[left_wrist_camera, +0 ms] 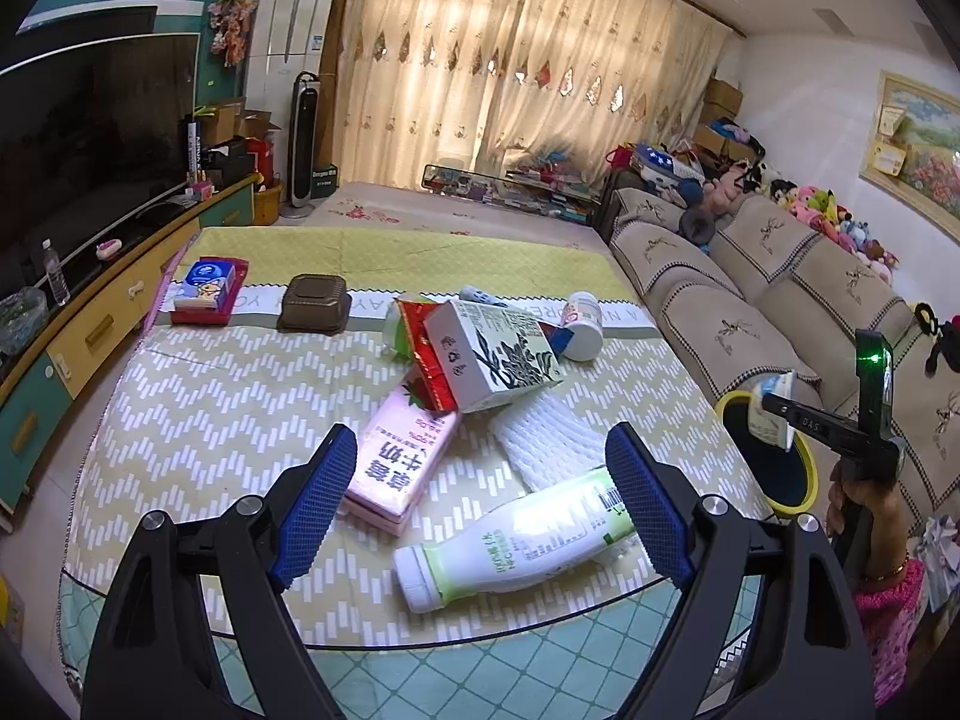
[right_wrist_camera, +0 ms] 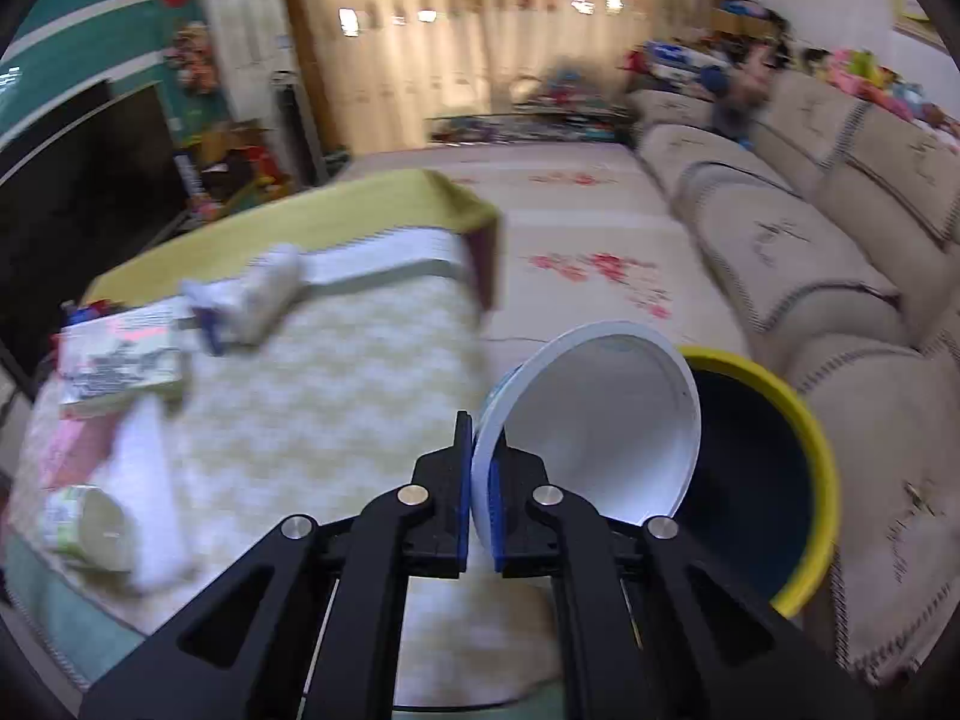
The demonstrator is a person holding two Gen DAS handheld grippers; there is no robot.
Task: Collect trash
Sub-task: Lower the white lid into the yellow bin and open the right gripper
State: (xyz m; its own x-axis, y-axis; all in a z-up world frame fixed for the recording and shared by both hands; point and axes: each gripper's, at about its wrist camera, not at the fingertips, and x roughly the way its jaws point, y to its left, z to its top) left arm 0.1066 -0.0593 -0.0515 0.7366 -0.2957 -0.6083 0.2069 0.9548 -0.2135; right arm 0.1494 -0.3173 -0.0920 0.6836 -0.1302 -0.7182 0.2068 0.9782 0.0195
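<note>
Blue-padded left gripper [left_wrist_camera: 474,498] fills the foreground of its own view, jaws spread wide w/ nothing between the pads, hovering over a table [left_wrist_camera: 180,420] w/ a yellow-and-white zigzag cloth. Far left on the cloth: red tissue box [left_wrist_camera: 209,294], then a brown lidded container [left_wrist_camera: 315,303] further right, both near the far edge. Centre pile of trash: pink milk carton [left_wrist_camera: 399,468] lying flat, a green-and-white carton [left_wrist_camera: 495,354] tilted on top of a red packet [left_wrist_camera: 426,354], white foam sheet [left_wrist_camera: 540,450] just beside them, and a white bottle w/ green label [left_wrist_camera: 516,546] on its side, nearest the left gripper's pads. Small white bottle [left_wrist_camera: 585,324] lies behind the pile, toward the far right of the table. Right of the table edge sits a yellow-rimmed bin [right_wrist_camera: 822,468], dark inside, next to a beige sofa [right_wrist_camera: 840,252]. Right gripper [right_wrist_camera: 478,498] is clamped tight on the rim of a white cup [right_wrist_camera: 606,420], one pad inside & one outside the wall; cup is tipped, mouth facing the cam, held over the bin's left rim. Right-wrist view is motion-blurred, so table items there are vague.
</note>
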